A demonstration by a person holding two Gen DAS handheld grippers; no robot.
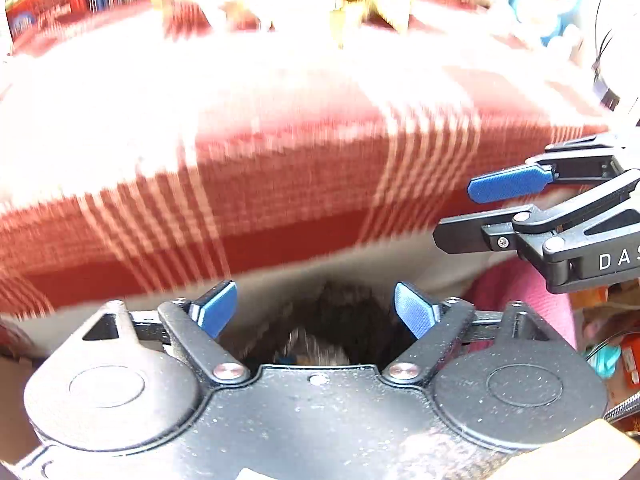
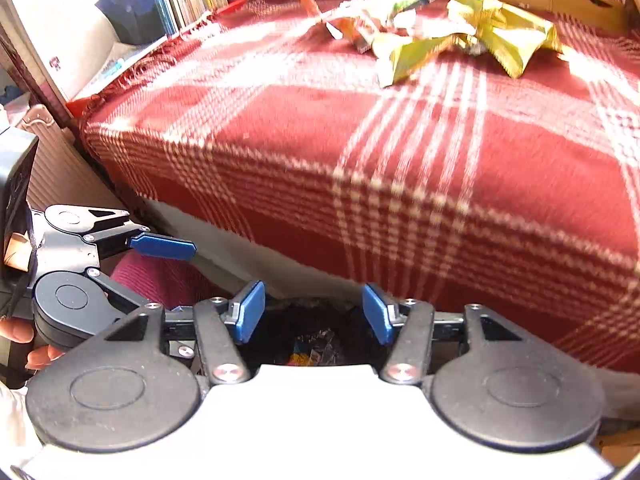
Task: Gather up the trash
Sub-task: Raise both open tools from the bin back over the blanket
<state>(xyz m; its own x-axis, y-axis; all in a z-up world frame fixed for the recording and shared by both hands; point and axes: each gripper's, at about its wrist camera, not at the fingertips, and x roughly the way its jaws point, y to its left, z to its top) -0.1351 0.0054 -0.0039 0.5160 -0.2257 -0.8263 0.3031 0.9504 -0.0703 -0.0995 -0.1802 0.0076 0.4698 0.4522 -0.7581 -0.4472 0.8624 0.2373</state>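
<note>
Up on the far side of the red-and-white plaid blanket point(image 2: 400, 152) lie about three crumpled wrappers, a yellow-green foil wrapper point(image 2: 472, 40) and orange and white ones just left of it point(image 2: 360, 20). Both grippers are empty: the left gripper point(image 1: 316, 310) and the right gripper point(image 2: 314, 310) hold their blue pads well apart. Below them, near the bed edge, a dark bag point(image 2: 316, 340) holds some colourful scraps, too blurred to count.

White letters "DAS", cut off by the picture edge, on the black plastic right gripper point(image 1: 456, 216). Book spines too blurry to read.
</note>
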